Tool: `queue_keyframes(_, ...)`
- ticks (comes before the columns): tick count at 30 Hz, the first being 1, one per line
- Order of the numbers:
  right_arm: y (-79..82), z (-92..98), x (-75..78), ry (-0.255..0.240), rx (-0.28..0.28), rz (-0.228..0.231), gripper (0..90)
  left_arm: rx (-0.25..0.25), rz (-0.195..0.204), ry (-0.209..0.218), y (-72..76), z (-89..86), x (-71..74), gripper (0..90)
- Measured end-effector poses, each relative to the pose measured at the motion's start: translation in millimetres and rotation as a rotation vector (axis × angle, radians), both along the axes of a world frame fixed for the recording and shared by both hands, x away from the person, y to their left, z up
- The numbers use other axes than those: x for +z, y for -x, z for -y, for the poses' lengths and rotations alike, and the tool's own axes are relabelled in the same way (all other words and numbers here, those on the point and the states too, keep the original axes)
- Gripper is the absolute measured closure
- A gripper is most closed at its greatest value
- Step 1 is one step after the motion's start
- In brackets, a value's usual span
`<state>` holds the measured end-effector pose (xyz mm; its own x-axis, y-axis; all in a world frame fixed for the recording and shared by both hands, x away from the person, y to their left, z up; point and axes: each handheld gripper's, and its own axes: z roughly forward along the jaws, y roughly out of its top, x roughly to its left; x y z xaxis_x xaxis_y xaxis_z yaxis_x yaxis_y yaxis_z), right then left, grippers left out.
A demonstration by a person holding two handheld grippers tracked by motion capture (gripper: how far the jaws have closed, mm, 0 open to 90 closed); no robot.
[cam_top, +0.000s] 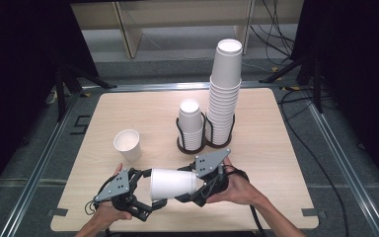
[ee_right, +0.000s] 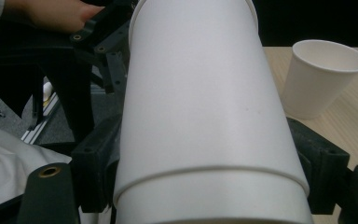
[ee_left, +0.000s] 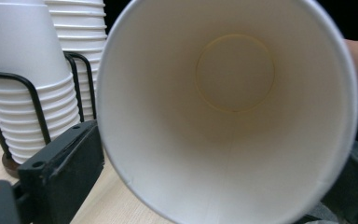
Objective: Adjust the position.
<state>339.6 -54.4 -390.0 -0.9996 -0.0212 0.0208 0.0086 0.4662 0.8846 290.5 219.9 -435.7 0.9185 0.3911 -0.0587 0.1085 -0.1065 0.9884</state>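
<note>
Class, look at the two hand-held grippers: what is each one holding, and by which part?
The right hand-held gripper clamps the lying paper cups near their base end. The left hand-held gripper sits open around their rim, holding nothing.

I can read no lettering, number, brand or sign anywhere here. The paper cup (cam_top: 172,183) lying across my two grippers is plain white inside and out. The loose cup (cam_top: 128,144) at about ten o'clock from it is blank too, and so are the stacked cups (cam_top: 223,94) at twelve to one o'clock.
</note>
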Motion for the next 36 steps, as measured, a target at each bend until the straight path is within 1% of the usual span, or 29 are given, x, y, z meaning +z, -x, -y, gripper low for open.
queue_keyframes(2,0.1,-1.1,0.4,-0.010,0.008,0.011,23.9,-0.005,0.003,0.009,0.3,1.4,-0.3,2.8)
queue_keyframes(3,1.1,-1.5,0.2,-0.006,0.010,-0.001,23.9,-0.011,0.013,0.017,0.0,1.9,-0.5,2.4)
queue_keyframes(4,1.0,-2.2,0.3,-0.012,0.014,0.010,23.9,-0.003,0.010,-0.002,1.1,0.6,0.7,2.3)
queue_keyframes(5,1.6,-2.4,0.3,-0.011,0.014,-0.003,23.9,-0.005,0.015,0.002,1.4,0.6,1.0,2.3)
queue_keyframes(6,1.7,-3.0,0.1,-0.013,0.016,-0.003,23.9,-0.007,0.022,0.010,1.7,0.9,1.3,2.5)
queue_keyframes(7,2.0,-3.5,0.0,-0.016,0.016,-0.003,23.9,-0.008,0.024,0.007,2.2,0.2,1.7,3.4)
queue_keyframes(9,0.9,-4.2,0.1,-0.021,0.024,0.013,24.0,-0.015,0.037,0.008,2.8,-0.2,2.7,4.9)
queue_keyframes(10,1.7,-4.4,0.0,-0.016,0.022,-0.003,24.0,-0.022,0.039,0.019,2.7,-0.1,2.6,5.1)
queue_keyframes(11,1.6,-4.5,0.0,-0.016,0.025,-0.004,24.2,-0.022,0.037,0.014,2.7,-1.2,3.1,6.1)
queue_keyframes(13,1.2,-4.1,-0.1,-0.022,0.027,0.001,24.7,-0.032,0.030,0.020,2.1,-2.8,3.0,8.1)
queue_keyframes(14,0.6,-3.9,0.0,-0.024,0.027,0.012,24.8,-0.031,0.035,0.015,2.2,-2.9,3.2,8.5)
queue_keyframes(15,0.3,-3.7,-0.3,-0.019,0.026,0.011,25.2,-0.032,0.038,0.011,2.1,-3.0,3.3,9.3)
queue_keyframes(17,-0.4,-3.4,-1.0,-0.021,0.028,0.006,25.6,-0.033,0.045,0.009,2.0,-3.6,3.6,10.6)
queue_keyframes(20,-1.5,-2.4,-1.5,-0.024,0.031,-0.006,25.9,-0.038,0.049,0.018,1.8,-4.2,3.6,12.5)
queue_keyframes(23,-1.6,-2.4,-1.7,-0.027,0.031,-0.002,25.9,-0.043,0.065,0.006,2.0,-5.6,4.9,13.9)
queue_keyframes(24,-1.8,-2.3,-1.8,-0.026,0.032,-0.003,25.7,-0.042,0.066,0.003,2.4,-6.2,5.1,14.4)
queue_keyframes(25,-1.1,-2.0,-1.9,-0.023,0.029,-0.019,25.4,-0.045,0.065,0.011,2.6,-5.8,5.2,14.7)
queue_keyframes(30,-2.0,-2.2,-2.6,-0.014,0.024,-0.025,23.7,-0.052,0.079,0.004,2.9,-6.6,5.9,16.5)
queue_keyframes(31,-2.3,-2.5,-3.2,-0.021,0.022,-0.031,23.3,-0.053,0.079,0.007,3.1,-6.7,6.2,16.9)
queue_keyframes(32,-3.2,-2.2,-3.3,-0.025,0.023,-0.023,22.9,-0.055,0.081,0.009,3.5,-6.5,6.5,17.1)
queue_keyframes(36,-4.0,-2.3,-3.8,-0.023,0.024,-0.029,21.9,-0.063,0.085,0.009,3.6,-6.5,6.9,17.9)
